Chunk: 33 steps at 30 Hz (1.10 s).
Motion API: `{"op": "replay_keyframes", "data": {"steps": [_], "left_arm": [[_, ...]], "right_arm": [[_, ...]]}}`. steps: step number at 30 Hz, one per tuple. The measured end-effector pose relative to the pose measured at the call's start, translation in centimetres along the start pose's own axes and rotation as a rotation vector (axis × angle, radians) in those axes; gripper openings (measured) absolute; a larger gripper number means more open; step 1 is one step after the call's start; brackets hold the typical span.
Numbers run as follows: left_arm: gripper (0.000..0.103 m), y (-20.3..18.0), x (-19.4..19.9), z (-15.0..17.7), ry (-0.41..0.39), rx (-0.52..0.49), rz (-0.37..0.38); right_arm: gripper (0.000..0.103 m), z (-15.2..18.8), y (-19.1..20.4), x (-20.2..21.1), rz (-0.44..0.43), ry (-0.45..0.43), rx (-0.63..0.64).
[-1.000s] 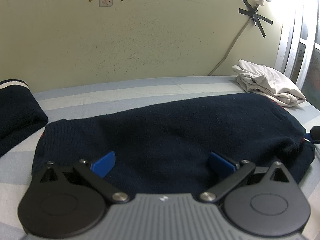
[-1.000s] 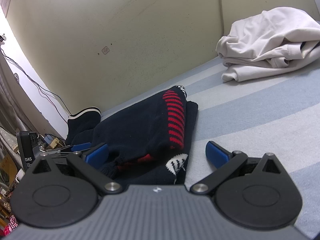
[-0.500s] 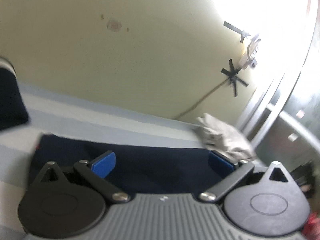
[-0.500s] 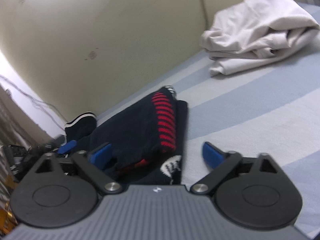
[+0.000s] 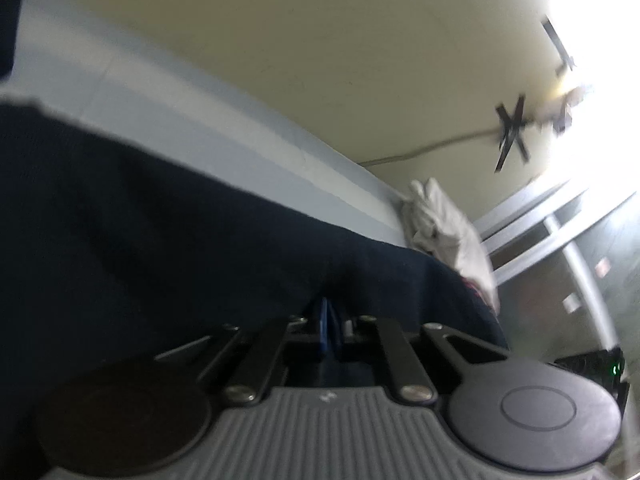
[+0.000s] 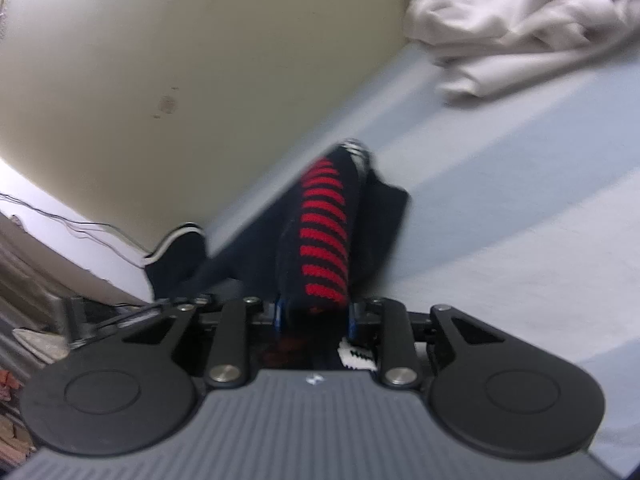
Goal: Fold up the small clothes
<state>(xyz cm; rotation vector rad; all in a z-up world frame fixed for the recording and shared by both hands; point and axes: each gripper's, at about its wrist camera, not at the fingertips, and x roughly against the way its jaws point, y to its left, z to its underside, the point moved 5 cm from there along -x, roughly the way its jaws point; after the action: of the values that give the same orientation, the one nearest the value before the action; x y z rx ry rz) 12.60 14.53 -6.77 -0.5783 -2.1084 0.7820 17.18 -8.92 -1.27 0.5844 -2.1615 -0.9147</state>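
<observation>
A navy knitted sweater (image 5: pixel 168 232) lies spread on the striped sheet and fills the left wrist view. My left gripper (image 5: pixel 326 320) is at its near edge with the blue pads together, and the cloth puckers into them. From the right wrist, the sweater's end with red stripes (image 6: pixel 324 240) rises straight ahead. My right gripper (image 6: pixel 316 314) has its jaws closing on that striped part, which fills the gap between the blue pads (image 6: pixel 280 312). A white patterned bit of the knit shows below the jaws.
A folded white garment (image 6: pixel 520 20) lies further along the bed by the wall, also seen small as a white bundle (image 5: pixel 448 232). Another dark garment with white trim (image 6: pixel 176 248) sits beyond the sweater. The pale blue striped sheet (image 6: pixel 500 200) runs to the cream wall.
Both grippers went from wide open to closed on the sweater. The left one rolled, so its view now tilts. The right one moved in on the striped end.
</observation>
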Motion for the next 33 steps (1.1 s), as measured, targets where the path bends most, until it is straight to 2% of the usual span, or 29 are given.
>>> {"op": "replay_keyframes", "data": {"steps": [3,6,7,9,11,13,15,18,21,22,23,24,25,27,29,32,33], "left_arm": [[0.006,-0.6,0.4,0.5,-0.014,-0.049,-0.043],[0.009,-1.3,1.8,0.3,-0.03,-0.07,-0.083],[0.012,-1.1,3.3,0.2,-0.059,-0.064,-0.081],[0.028,-0.2,7.3,-0.1,-0.158,-0.053,-0.079],[0.034,1.2,11.6,-0.3,-0.254,-0.036,-0.101],[0.035,2.7,15.7,-0.3,-0.339,-0.018,-0.154],[0.041,4.0,19.2,-0.1,-0.415,0.005,-0.212],[0.051,5.5,23.5,0.7,-0.511,0.045,-0.248],[0.061,5.7,25.4,1.5,-0.551,0.056,-0.239],[0.063,5.5,25.4,1.8,-0.548,0.048,-0.237],[0.068,5.2,25.3,2.0,-0.54,0.032,-0.24],[0.076,4.7,24.8,2.0,-0.532,0.018,-0.243],[0.079,4.5,24.7,2.2,-0.527,0.004,-0.241],[0.081,4.0,24.4,2.1,-0.525,-0.017,-0.226],[0.081,3.5,24.0,1.7,-0.523,-0.029,-0.205],[0.081,2.8,22.5,1.2,-0.513,-0.049,-0.204],[0.081,2.7,22.0,1.1,-0.506,-0.057,-0.213]], "right_arm": [[0.029,-0.5,5.2,0.1,-0.051,-0.012,0.124],[0.029,-0.3,10.4,-1.4,-0.052,0.007,0.295],[0.029,0.0,12.0,-2.2,-0.048,0.017,0.352],[0.028,0.9,14.8,-4.0,-0.051,0.048,0.446],[0.028,2.0,17.5,-6.2,-0.056,0.084,0.541],[0.028,3.3,19.6,-8.7,-0.063,0.13,0.618],[0.028,5.0,21.8,-11.7,-0.058,0.188,0.708],[0.028,8.1,23.5,-17.1,-0.017,0.297,0.818],[0.031,11.8,22.5,-22.3,0.029,0.414,0.903],[0.035,12.1,22.8,-22.7,0.003,0.381,0.921],[0.04,12.3,23.2,-22.7,-0.013,0.395,0.927],[0.054,12.2,23.5,-22.3,-0.056,0.419,0.907],[0.063,11.9,23.8,-21.9,-0.112,0.441,0.877],[0.063,10.6,24.1,-19.7,-0.189,0.454,0.83],[0.063,8.8,24.3,-17.0,-0.248,0.426,0.822],[0.061,6.2,24.7,-13.9,-0.27,0.342,0.836],[0.055,5.2,24.7,-13.3,-0.255,0.307,0.849]]}}
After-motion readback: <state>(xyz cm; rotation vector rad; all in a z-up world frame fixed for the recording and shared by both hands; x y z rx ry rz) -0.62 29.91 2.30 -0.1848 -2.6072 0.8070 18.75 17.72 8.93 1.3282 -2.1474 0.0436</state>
